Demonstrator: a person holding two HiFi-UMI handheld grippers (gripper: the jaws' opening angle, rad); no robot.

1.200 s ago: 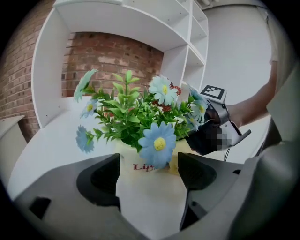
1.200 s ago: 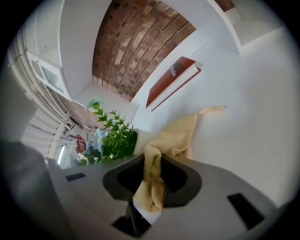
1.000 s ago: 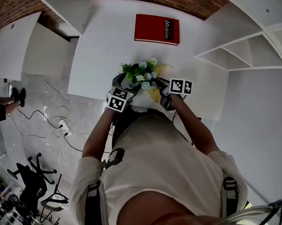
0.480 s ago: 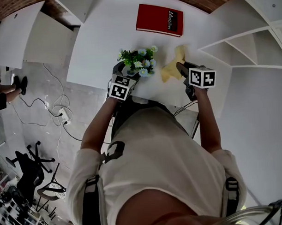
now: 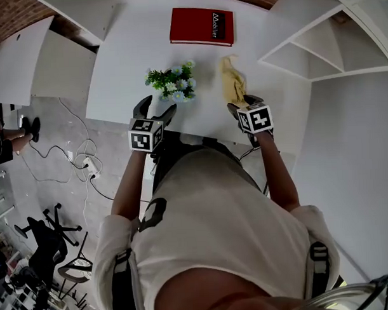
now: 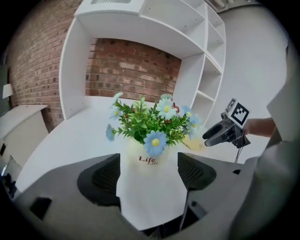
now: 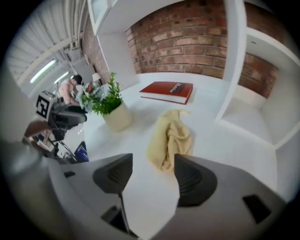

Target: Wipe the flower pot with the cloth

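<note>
The cream flower pot (image 5: pixel 177 93) with blue and white flowers (image 6: pixel 151 123) stands on the white table (image 5: pixel 124 64); its front reads "Life" (image 6: pixel 148 160). My left gripper (image 5: pixel 155 108) is open just short of the pot, not touching it (image 6: pixel 147 174). The yellow cloth (image 5: pixel 232 84) lies crumpled on the table to the right of the pot. My right gripper (image 5: pixel 242 105) is open at the cloth's near end; its jaws have just been opening and nothing is between them (image 7: pixel 152 179). In the right gripper view the cloth (image 7: pixel 171 137) lies just beyond the pads.
A red book (image 5: pixel 201 26) lies at the back of the table. White shelf compartments (image 5: pixel 317 48) stand at the right, a brick wall (image 7: pixel 187 42) behind. Cables and a power strip (image 5: pixel 87 166) lie on the floor at the left, near the table's front edge.
The right gripper carried the cloth rightwards away from the pot, then let it go on the table. The left gripper drew back from the pot toward the table's front edge.
</note>
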